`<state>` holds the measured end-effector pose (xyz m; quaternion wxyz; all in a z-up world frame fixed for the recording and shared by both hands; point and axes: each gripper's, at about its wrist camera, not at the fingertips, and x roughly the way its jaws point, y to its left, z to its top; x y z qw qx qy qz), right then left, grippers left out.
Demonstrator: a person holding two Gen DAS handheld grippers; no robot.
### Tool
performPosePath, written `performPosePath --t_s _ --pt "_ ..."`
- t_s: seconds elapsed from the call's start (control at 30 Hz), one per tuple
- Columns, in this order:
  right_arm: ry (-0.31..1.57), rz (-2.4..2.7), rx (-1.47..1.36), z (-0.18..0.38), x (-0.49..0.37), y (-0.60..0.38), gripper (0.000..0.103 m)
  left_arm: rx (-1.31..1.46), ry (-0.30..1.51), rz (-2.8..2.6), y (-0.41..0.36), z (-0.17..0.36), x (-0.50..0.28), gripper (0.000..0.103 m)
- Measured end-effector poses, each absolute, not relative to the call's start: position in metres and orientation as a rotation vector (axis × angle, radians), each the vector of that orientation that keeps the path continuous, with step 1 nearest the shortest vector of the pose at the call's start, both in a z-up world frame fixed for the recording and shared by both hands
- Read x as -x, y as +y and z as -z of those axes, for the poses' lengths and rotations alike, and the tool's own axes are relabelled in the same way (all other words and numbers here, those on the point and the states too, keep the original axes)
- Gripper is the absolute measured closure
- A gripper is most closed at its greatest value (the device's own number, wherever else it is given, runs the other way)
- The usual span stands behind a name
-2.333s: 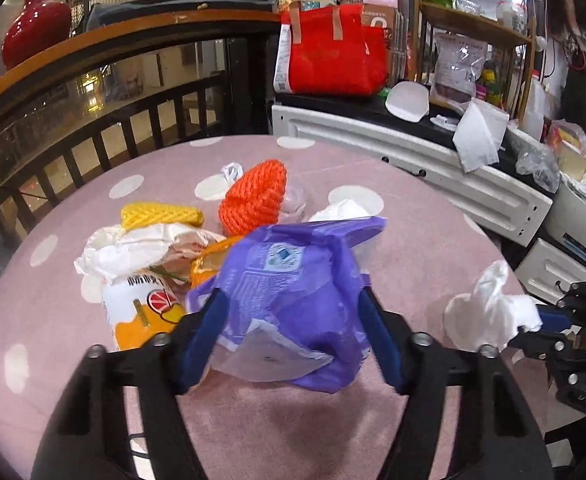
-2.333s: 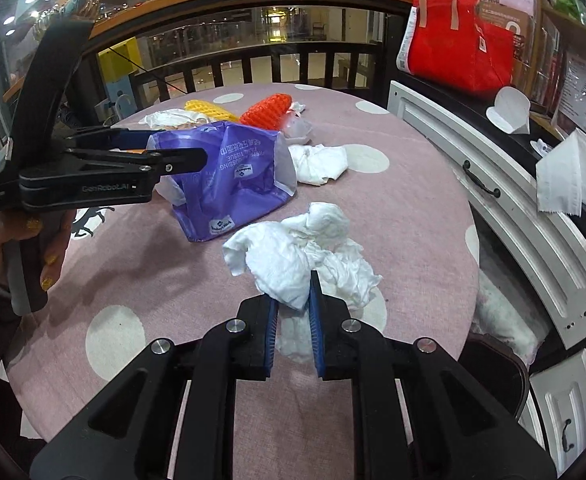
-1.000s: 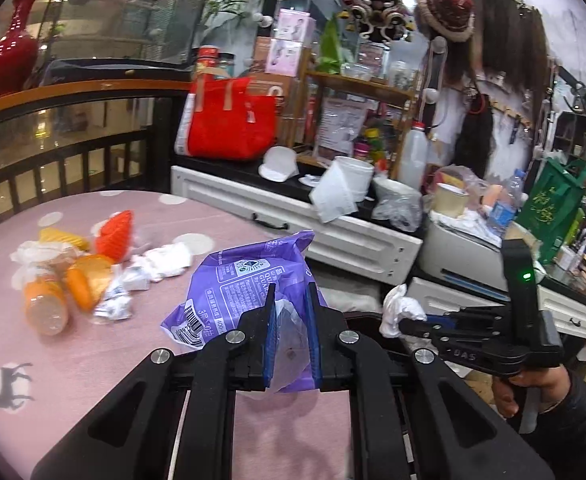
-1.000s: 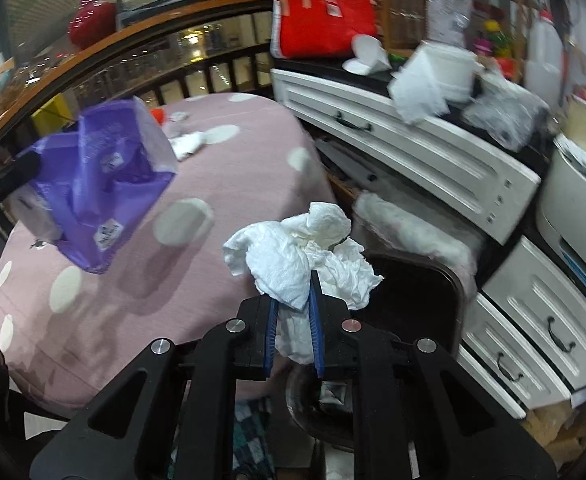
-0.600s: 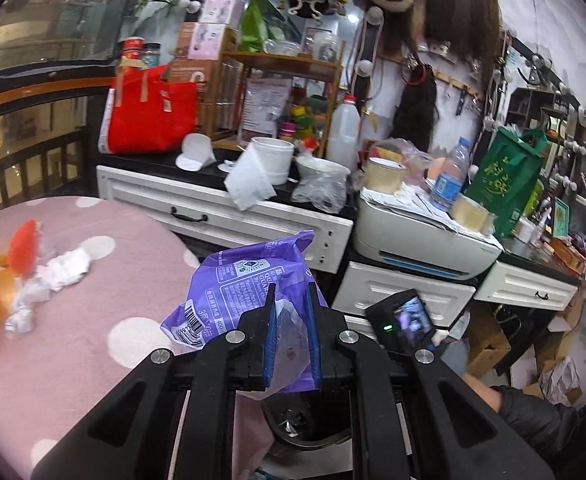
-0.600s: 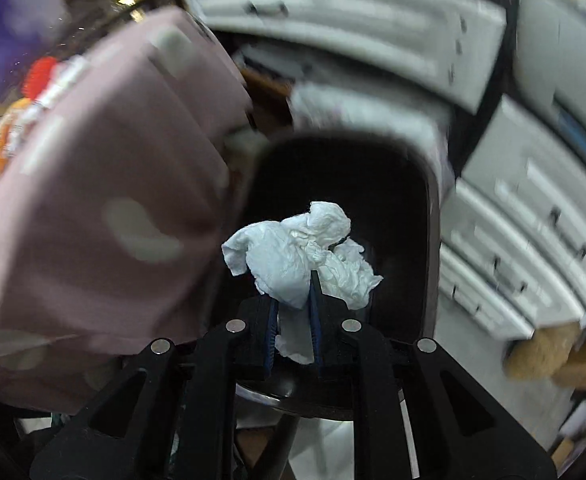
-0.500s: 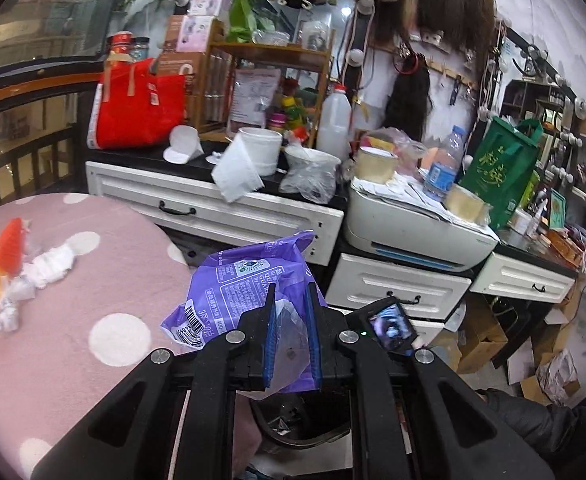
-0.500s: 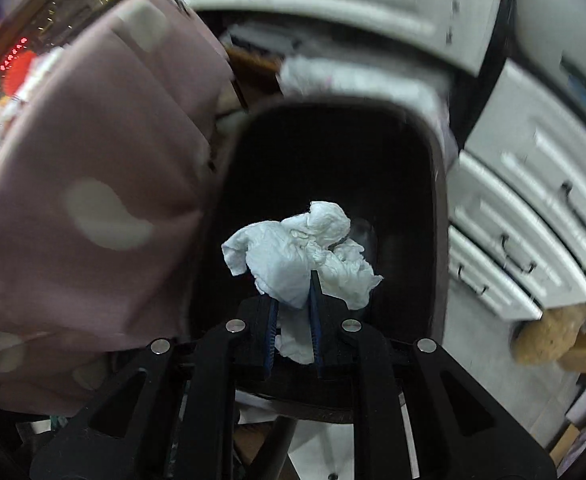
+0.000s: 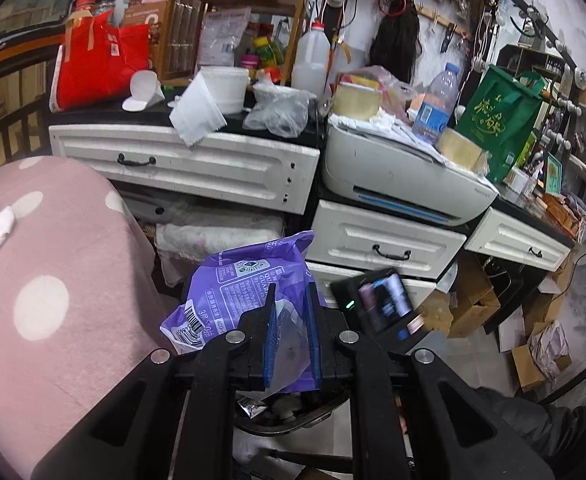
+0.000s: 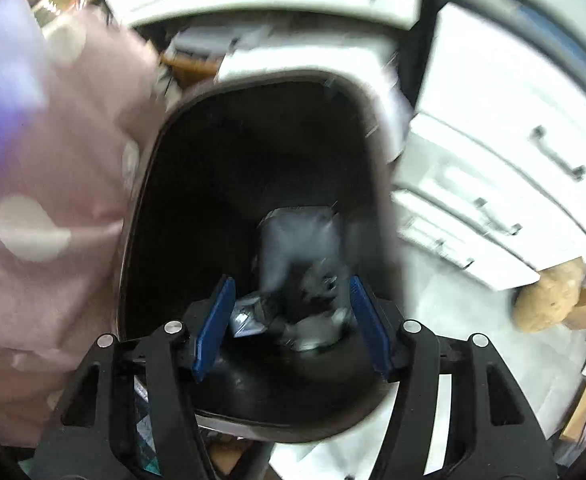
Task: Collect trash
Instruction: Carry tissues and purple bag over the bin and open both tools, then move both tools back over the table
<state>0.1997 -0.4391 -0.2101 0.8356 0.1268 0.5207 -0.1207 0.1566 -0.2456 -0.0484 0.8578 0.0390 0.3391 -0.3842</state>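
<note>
Left wrist view. My left tongs (image 9: 291,332) are clamped on a purple plastic wrapper (image 9: 245,284), its barcode end hanging to the left of the blue pads (image 9: 269,332). Directly below the wrapper lies the dark rim of a bin (image 9: 293,420) with litter inside. Left of the wrapper is the pink polka-dot table (image 9: 53,280); behind it, white drawers (image 9: 197,164); just right of it, a lit screen (image 9: 385,300).

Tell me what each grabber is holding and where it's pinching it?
The left gripper pinches the purple bag at its clear bottom edge. The right gripper holds nothing; its jaws are opening over the bin.
</note>
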Motion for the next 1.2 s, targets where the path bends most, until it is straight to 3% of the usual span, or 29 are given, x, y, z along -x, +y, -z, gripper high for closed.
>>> performPosePath --t_s 0.13,0.57,0.9,1.0,1.07,1.1,1.13,1.2 --pt "0.995 0.382 -0.247 0.174 -0.179 -0.462 0.036 -0.102 0.745 0.807 -0.259 0.064 -0.161 0.09" --pt "0.869 0.438 -0.319 0.131 -0.135 -0.48 0.035 -0.24 0.907 0.806 -0.312 0.136 -0.174 0.09" --pt "0.808 0.392 -0.303 0.105 -0.135 -0.466 0.03 -0.294 0.968 0.786 -0.322 0.16 -0.179 0.089" --pt "0.802 0.388 -0.294 0.101 -0.135 -0.464 0.03 -0.309 1.005 0.775 -0.326 0.169 -0.182 0.08" --pt "0.794 0.385 -0.288 0.098 -0.134 -0.463 0.03 -0.322 1.029 0.762 -0.327 0.174 -0.184 0.056" --pt "0.789 0.385 -0.286 0.096 -0.133 -0.464 0.028 -0.318 1.036 0.758 -0.326 0.175 -0.185 0.037" --pt "0.783 0.384 -0.287 0.094 -0.132 -0.465 0.025 -0.308 1.034 0.758 -0.325 0.175 -0.185 0.029" --pt "0.774 0.381 -0.296 0.091 -0.131 -0.467 0.022 -0.284 1.018 0.768 -0.321 0.173 -0.183 0.023"
